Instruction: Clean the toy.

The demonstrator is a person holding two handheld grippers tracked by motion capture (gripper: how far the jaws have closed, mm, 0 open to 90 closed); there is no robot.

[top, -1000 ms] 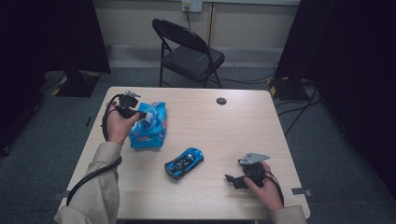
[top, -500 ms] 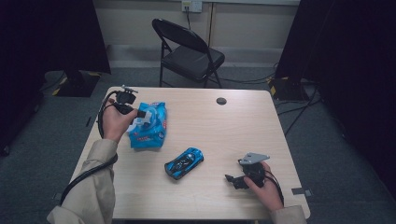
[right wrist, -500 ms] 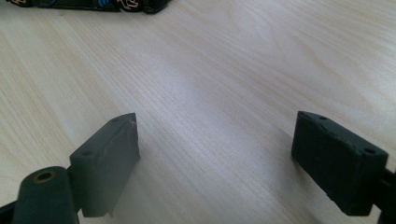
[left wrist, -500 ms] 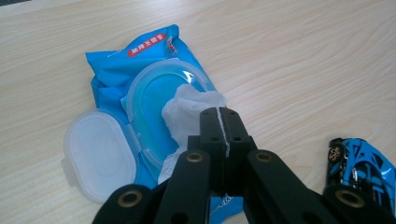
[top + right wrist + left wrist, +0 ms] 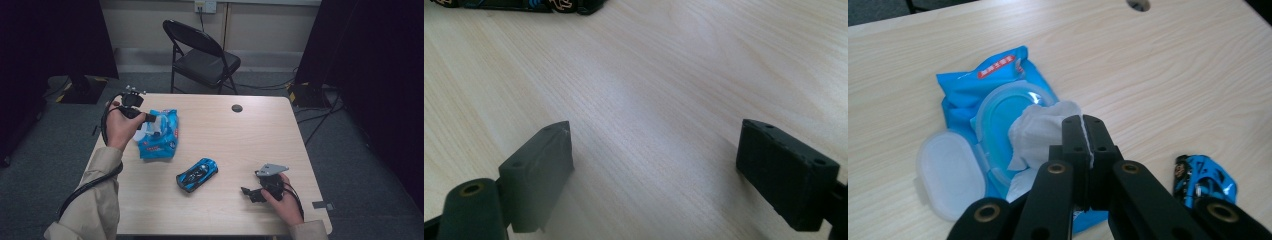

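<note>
The wipe sat pinched in the left claw, whose jaws were pressed together on its edge, the rest of the sheet trailing back from the tips into the pack just beyond and below them. The pack's lid lay flipped open beside the opening, off to the claw's left in the left gripper view. Over the last second the left hand had drawn up and back from the pack, and the wipe had come with it; that suggests the pull was under way, though whether the sheet had fully cleared the opening is hard to tell from here. The right claw rested low over bare desk with its jaws wide apart and nothing between them. It had not moved. The toy car lay ahead of it, between the two claws, untouched.
</note>
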